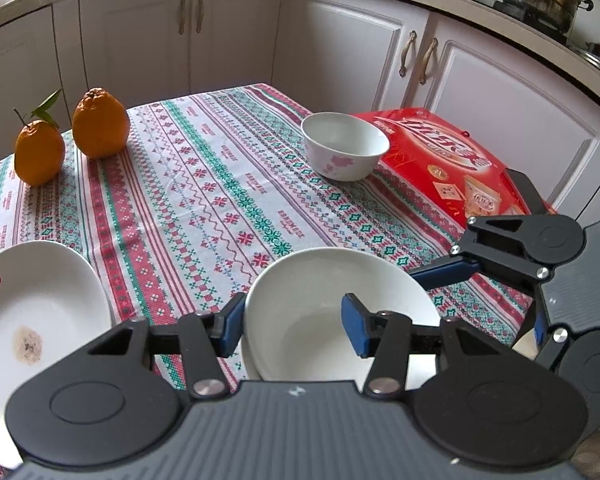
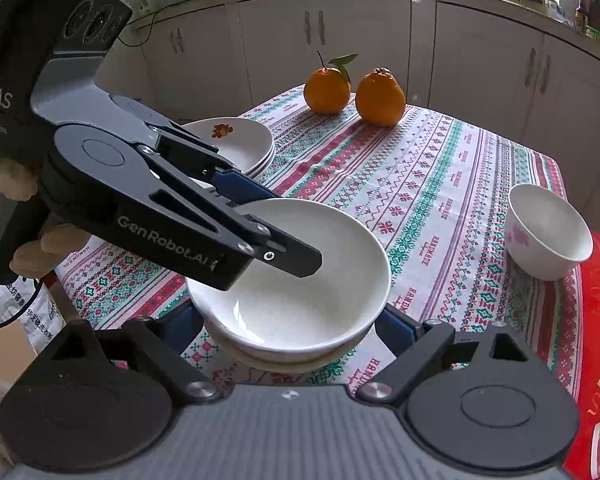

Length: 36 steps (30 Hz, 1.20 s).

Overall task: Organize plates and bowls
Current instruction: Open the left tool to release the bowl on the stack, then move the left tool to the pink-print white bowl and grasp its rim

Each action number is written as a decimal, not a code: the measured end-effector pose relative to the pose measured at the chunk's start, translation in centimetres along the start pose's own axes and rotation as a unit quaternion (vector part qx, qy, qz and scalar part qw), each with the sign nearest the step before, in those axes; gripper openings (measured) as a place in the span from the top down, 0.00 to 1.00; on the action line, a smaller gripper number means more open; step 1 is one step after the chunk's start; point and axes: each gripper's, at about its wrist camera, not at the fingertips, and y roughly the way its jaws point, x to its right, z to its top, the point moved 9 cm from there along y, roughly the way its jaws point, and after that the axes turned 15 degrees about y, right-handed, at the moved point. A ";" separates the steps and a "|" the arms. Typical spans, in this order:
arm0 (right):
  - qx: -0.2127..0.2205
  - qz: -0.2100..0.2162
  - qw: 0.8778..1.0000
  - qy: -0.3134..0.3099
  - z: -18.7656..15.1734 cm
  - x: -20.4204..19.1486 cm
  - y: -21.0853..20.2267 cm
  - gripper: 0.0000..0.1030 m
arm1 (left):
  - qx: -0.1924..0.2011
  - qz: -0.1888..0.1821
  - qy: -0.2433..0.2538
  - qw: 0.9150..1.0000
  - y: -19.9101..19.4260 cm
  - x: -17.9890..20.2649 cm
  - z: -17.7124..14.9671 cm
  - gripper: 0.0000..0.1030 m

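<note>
Left wrist view: a plain white ceramic shallow bowl (image 1: 324, 292) sits at the near edge of a desk covered by a white cloth with red and green patterned stripes (image 1: 204, 200). It rests on a second white dish, of which only an edge shows beneath it. The left gripper (image 1: 294, 328) has its blue-padded fingers (image 1: 232, 328) clenched across the bowl's left rim, one pad against the outer wall and the other inside the bowl.

From the right, the right gripper (image 2: 294, 328) reaches in. Its fingers stand wide on either side of the same bowl, low beside its base. Their tips are hidden under the bowl's rim, so I cannot tell whether they press on it.

At the desk's left edge sits a stack of white plates with a small fruit motif (image 2: 236, 140). The top plate carries a brownish stain.

Two orange citrus fruits (image 1: 100, 124) stand together at the far left corner, and one has a stem with green leaves.

A small, deep white bowl with pink flower prints (image 1: 344, 148) stands upright on the far right side, well apart from the held bowl. It sits just beside a flat red printed cardboard box (image 1: 440, 152) lying along the desk's right edge.

White kitchen cabinets (image 1: 236, 32) run behind the desk.

In the right wrist view, a person's hand (image 2: 40, 248) grips the left gripper's handle.
</note>
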 end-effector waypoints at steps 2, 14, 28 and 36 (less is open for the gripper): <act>0.002 0.003 1.000 0.001 0.0 -0.1 0.0 0.04 | 0.001 0.000 0.000 1.000 0.0 0.0 -0.1 0.49; 0.028 0.012 0.999 0.028 0.4 0.8 -2.3 0.00 | 0.031 0.021 0.011 0.999 -2.3 -0.5 0.8 0.15; 0.101 -0.061 0.992 0.050 1.8 6.5 -5.9 0.00 | 0.035 0.048 0.062 0.996 -1.8 -0.6 5.1 0.08; 0.116 -0.125 0.983 0.070 1.8 11.1 -5.2 0.00 | 0.033 0.029 0.100 0.994 1.7 0.4 9.5 0.08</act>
